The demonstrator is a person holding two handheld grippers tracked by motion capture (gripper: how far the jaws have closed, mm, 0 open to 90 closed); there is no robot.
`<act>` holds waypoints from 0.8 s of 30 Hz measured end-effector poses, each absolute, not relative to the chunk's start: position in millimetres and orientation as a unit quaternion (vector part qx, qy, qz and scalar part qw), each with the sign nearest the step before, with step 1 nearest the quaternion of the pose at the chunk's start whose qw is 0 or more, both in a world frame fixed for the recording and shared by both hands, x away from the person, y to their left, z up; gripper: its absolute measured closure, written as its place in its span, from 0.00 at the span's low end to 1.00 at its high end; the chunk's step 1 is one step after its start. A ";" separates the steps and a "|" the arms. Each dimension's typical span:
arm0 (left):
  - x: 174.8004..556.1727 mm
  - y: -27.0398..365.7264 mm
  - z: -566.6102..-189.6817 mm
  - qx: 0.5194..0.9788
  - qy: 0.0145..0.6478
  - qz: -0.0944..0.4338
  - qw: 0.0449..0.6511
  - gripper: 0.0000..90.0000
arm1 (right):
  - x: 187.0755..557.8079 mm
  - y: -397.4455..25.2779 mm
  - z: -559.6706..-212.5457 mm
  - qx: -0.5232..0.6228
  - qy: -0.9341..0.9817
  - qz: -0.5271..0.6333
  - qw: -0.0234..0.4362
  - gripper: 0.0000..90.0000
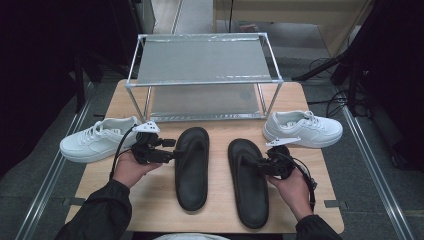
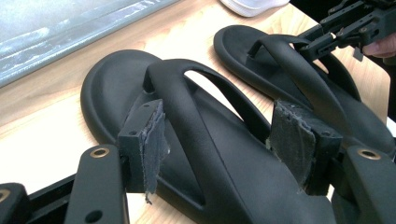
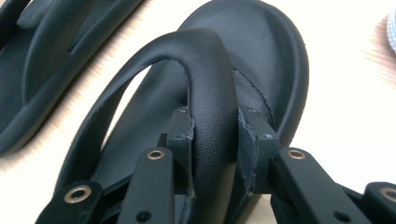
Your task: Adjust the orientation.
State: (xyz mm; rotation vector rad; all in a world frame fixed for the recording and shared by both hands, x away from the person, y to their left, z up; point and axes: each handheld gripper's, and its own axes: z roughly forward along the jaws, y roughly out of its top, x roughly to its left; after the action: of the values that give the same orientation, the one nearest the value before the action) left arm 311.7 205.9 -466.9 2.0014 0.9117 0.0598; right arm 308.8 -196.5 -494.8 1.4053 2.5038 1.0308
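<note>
I had my right gripper (image 1: 264, 164) pinching the strap of the right sandal (image 1: 248, 182), jaws pressed on it from both sides. My left gripper (image 1: 172, 152) sat with jaws spread astride the left sandal's (image 1: 192, 166) strap, not yet clamped. Both sandals lay flat on the table (image 1: 150, 200), in front of the rack (image 1: 202, 80); I judged lifting and shelving were all left to do.
</note>
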 end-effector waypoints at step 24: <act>297.9 218.6 -468.5 0.804 0.374 0.040 0.460 0.43 | 348.3 -161.3 -487.7 0.464 0.811 0.355 0.020 0.79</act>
State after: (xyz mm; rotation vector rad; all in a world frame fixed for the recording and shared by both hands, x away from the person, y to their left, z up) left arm 297.9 218.6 -468.5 1.9787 0.9216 0.0980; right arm 348.3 -161.3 -487.7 1.4402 2.5170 1.1001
